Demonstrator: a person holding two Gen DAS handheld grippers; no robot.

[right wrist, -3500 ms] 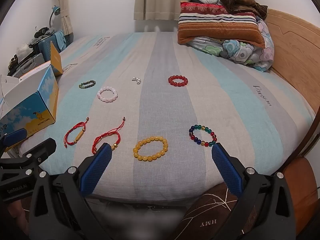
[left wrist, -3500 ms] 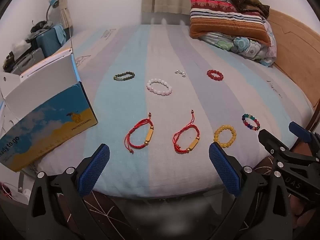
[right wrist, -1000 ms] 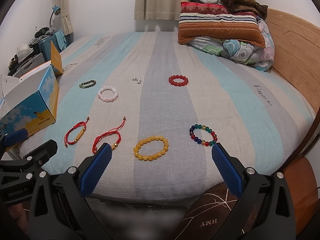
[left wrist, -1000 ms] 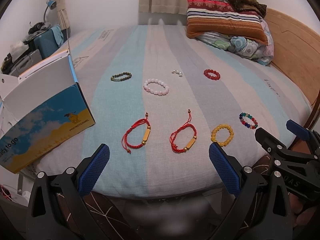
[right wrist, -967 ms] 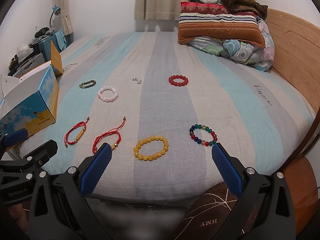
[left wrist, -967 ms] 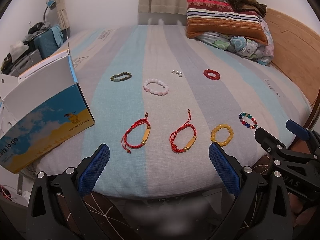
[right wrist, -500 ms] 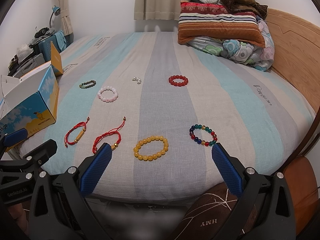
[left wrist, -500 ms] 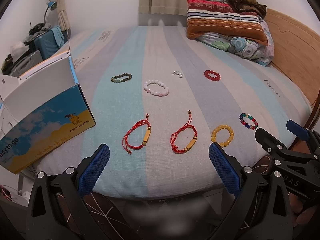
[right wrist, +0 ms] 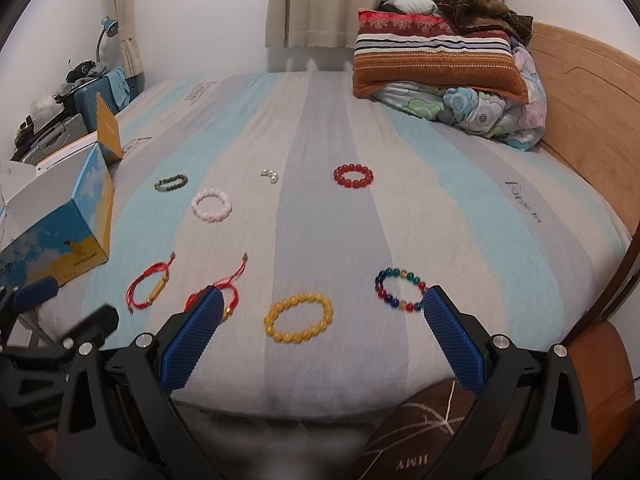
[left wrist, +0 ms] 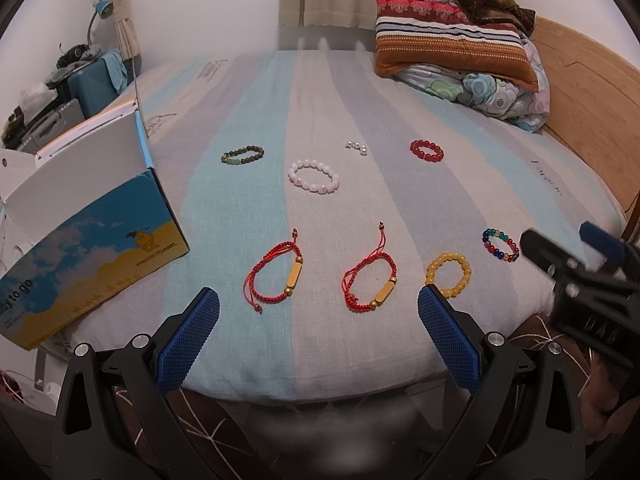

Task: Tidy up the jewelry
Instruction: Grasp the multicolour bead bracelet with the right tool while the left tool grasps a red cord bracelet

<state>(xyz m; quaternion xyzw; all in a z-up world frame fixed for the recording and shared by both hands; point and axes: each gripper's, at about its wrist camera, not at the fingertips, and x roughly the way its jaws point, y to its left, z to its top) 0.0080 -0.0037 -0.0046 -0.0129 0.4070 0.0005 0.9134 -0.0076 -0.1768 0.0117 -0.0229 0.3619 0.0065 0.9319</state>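
On the striped bedspread (left wrist: 360, 92) bracelets lie spread apart: the yellow bead bracelet (right wrist: 299, 319) sits between the right gripper (right wrist: 320, 338)'s wide-spread fingers, two red cord bracelets (left wrist: 276, 276) before the left gripper (left wrist: 318, 338), equally agape, both empty.

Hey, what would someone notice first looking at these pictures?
Bracelets spread over the striped bed: two red cord bracelets near the front edge, a yellow bead bracelet beside them. The blue and yellow box stands open at the left, and both grippers hover open, empty.
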